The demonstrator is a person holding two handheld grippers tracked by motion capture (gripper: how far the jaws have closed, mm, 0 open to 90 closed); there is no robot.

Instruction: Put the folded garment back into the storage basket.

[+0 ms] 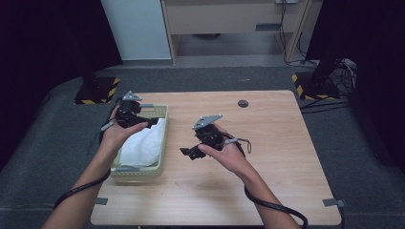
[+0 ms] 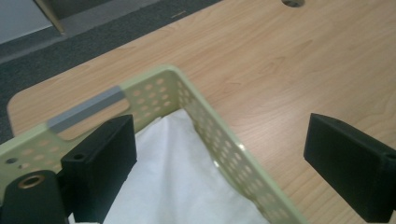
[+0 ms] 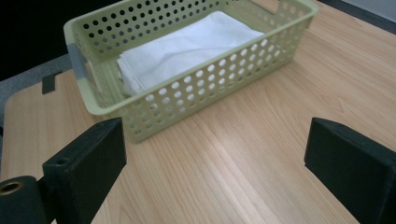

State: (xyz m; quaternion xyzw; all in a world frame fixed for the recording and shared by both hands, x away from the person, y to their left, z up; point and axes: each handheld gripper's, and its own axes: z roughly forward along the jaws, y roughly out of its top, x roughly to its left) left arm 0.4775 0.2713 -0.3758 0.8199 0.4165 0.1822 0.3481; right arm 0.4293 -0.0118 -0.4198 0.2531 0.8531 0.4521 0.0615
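A pale green perforated basket [image 1: 164, 125] stands at the left of the wooden table, and a folded white cloth [image 1: 143, 145] lies inside it. The same basket [image 3: 196, 100] and cloth [image 3: 187, 49] appear in the right gripper view. My left gripper [image 1: 152, 122] hovers over the basket's far end, open, with nothing between its jaws; below it I see the basket's rim [image 2: 205, 112] and the cloth [image 2: 173, 172]. My right gripper [image 1: 189, 152] is held over bare table to the right of the basket, pointing at it, open and empty.
The wooden table [image 1: 267, 143] has a round cable hole [image 1: 243, 103] near its far edge. Grey tape marks [image 1: 333, 202] sit at the front corners. Beyond the table stand dark carpet, black stands with yellow-striped bases [image 1: 98, 90] and furniture.
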